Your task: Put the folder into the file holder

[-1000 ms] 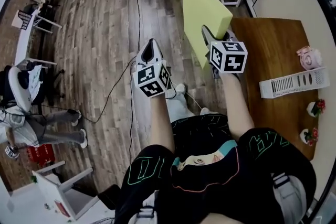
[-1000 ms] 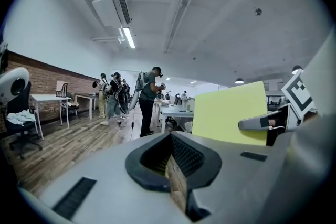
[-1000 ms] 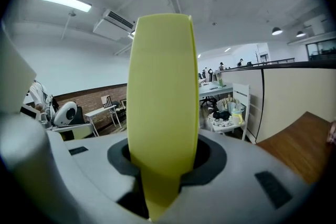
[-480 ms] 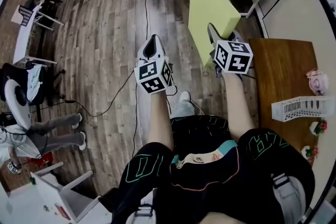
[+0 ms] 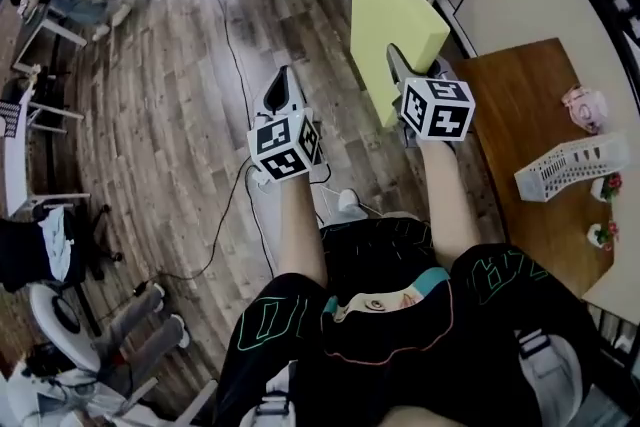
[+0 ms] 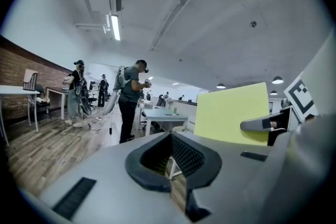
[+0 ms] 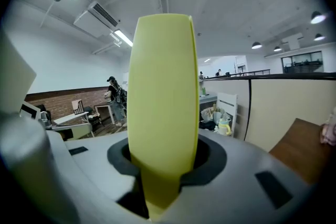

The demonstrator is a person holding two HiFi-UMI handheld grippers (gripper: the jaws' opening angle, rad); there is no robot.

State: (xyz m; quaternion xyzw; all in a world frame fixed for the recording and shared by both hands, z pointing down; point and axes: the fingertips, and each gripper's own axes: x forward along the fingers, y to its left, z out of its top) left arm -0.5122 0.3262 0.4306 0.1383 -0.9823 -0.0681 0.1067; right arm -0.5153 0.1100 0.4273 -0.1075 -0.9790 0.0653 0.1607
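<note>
Clamping the yellow folder (image 5: 392, 20) by its lower edge, the right gripper (image 5: 405, 80) holds it upright off the table's (image 5: 515, 105) left edge. The file holder (image 5: 570, 170) lies rightward, near the right edge. The left gripper (image 5: 284, 90), farther away, has its jaws together on nothing.

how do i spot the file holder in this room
Look at the brown wooden table at the head view's right edge. On it lies the file holder, between a pink object and small flower pots. It alone is white, long and slotted.

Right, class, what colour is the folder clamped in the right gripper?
The folder is a plain light yellow-green, seen best in the head view.
</note>
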